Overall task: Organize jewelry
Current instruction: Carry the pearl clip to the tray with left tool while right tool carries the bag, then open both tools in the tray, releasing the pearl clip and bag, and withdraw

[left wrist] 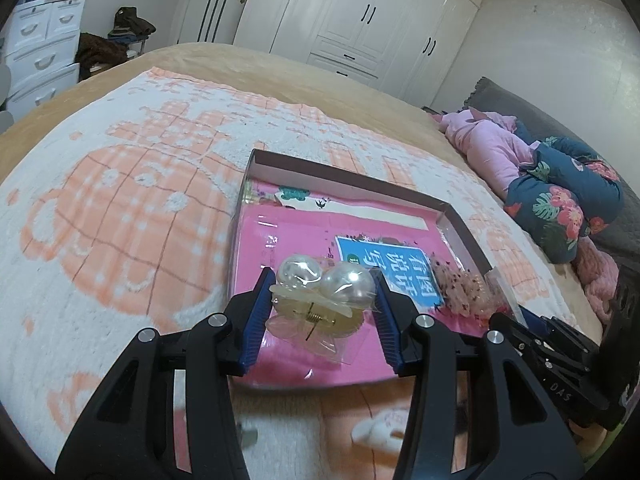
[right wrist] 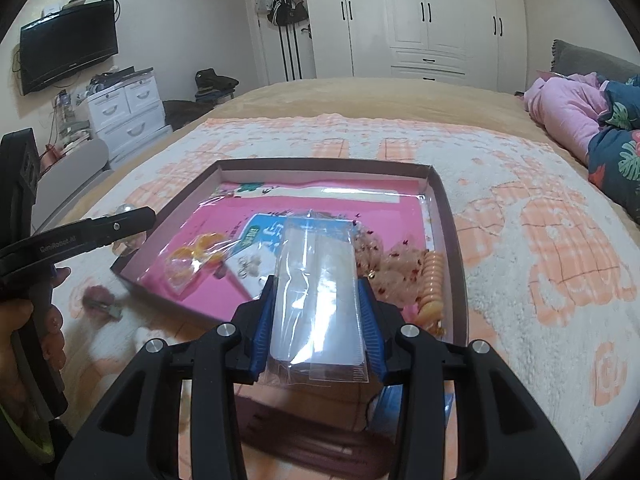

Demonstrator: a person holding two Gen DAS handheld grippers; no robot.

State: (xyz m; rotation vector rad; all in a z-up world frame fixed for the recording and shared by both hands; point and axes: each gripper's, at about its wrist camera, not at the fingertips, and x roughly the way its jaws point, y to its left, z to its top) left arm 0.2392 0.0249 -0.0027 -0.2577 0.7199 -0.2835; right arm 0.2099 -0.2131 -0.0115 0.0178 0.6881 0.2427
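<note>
A shallow cardboard box (left wrist: 464, 224) with a pink book in it lies on the bed; it also shows in the right wrist view (right wrist: 448, 216). My left gripper (left wrist: 322, 280) is shut on a clear hair claw with two pearl balls (left wrist: 320, 296), in a plastic bag, over the box's near edge. My right gripper (right wrist: 318, 284) is shut on a clear plastic packet (right wrist: 316, 304) above the box. In the box lie an orange item in a bag (right wrist: 192, 258), a small earring card (right wrist: 250, 270), a pink speckled scrunchie (right wrist: 396, 268) and an orange spiral hair tie (right wrist: 432, 288).
The box sits on a white and orange blanket (left wrist: 120, 208). A small clip (right wrist: 102, 306) lies on the blanket left of the box. Pink and floral bedding (left wrist: 552, 184) is piled at the right. Wardrobes and drawers stand behind the bed.
</note>
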